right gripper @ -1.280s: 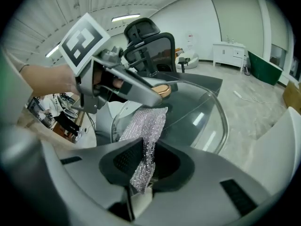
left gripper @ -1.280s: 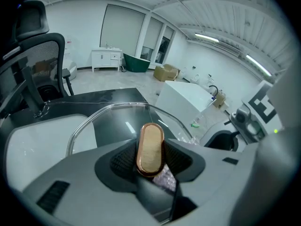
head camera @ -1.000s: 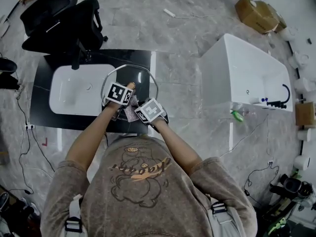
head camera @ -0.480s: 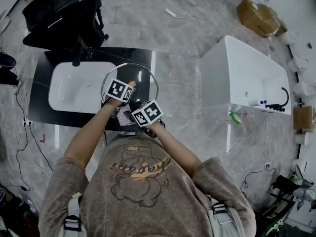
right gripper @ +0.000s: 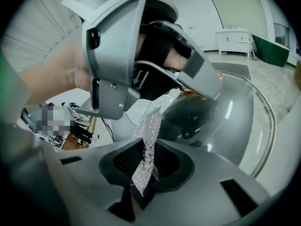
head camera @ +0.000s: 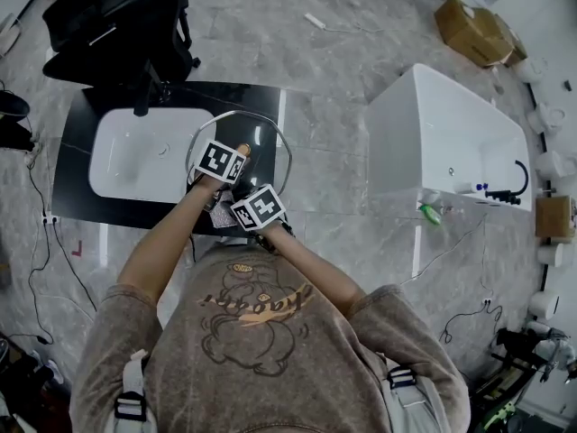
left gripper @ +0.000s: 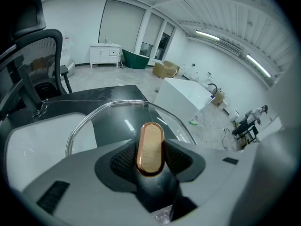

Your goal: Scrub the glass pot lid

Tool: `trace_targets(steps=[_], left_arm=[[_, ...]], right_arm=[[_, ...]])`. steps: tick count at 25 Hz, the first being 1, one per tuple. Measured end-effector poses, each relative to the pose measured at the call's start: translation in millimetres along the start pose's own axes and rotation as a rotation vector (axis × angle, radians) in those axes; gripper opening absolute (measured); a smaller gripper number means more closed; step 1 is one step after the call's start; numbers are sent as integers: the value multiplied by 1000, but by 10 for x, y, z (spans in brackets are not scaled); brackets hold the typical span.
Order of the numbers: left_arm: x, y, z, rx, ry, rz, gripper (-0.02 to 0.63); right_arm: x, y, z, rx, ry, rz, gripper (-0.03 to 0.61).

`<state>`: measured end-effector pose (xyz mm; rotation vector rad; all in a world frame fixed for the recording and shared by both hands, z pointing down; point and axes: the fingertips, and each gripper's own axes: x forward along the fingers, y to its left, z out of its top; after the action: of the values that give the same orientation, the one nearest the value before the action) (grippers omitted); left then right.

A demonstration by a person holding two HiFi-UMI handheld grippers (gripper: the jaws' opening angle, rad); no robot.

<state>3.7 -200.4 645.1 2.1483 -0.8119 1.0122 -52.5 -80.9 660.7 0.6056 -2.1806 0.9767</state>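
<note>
In the head view the round glass pot lid [head camera: 270,152], with its metal rim, is held up over the black counter. My left gripper [head camera: 230,162] is shut on the lid's copper-coloured handle [left gripper: 150,148], and the rim [left gripper: 117,106] arcs beyond the jaws. My right gripper [head camera: 254,209] sits just below and to the right of it, shut on a glittery silver scrub cloth [right gripper: 146,145]. The cloth sticks up towards the lid's glass [right gripper: 225,121]. The left gripper [right gripper: 127,55] fills the upper left of the right gripper view.
A white sink basin [head camera: 135,156] is set in the black counter [head camera: 81,207], right under the lid. A black office chair [head camera: 117,25] stands behind it. A white bathtub [head camera: 451,133] stands to the right, a cardboard box [head camera: 473,25] is beyond, and cables lie on the floor.
My right gripper with the cloth has moved a little to the left, closer under the left gripper. The lid and left gripper stay nearly where they were.
</note>
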Motion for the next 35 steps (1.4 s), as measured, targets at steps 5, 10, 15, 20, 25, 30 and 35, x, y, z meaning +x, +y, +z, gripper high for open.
trace_targets(steps=[5,10,15,20,25,30,35], left_arm=[[2,-5,-11,17,-1,-2,193],[-3,9,-17,22,-2,-2,192],[-6,7,-13,22,-15,3,192],[-10,-3,-9,26,-23,8,192],[-7,-12,-15,30,-34,15,192],[-8,-16,-13,34,-43,16,192],[-4,-22,-26,37,-43,12,192]], right_arm=[[-205,-191,-251,48,21,-34,83],[-435,-437,-475,137,12,-44,89],[-665,-739,-600,195,-1,-81,97],[-874,-1095,-605,227,-8,-129,104],[-1043,-1468,-506,253,-19,-180,107],[-1086,-1801,-226,236,-4,-228,110],[-1038,-2080,126,199,18,-259,112]])
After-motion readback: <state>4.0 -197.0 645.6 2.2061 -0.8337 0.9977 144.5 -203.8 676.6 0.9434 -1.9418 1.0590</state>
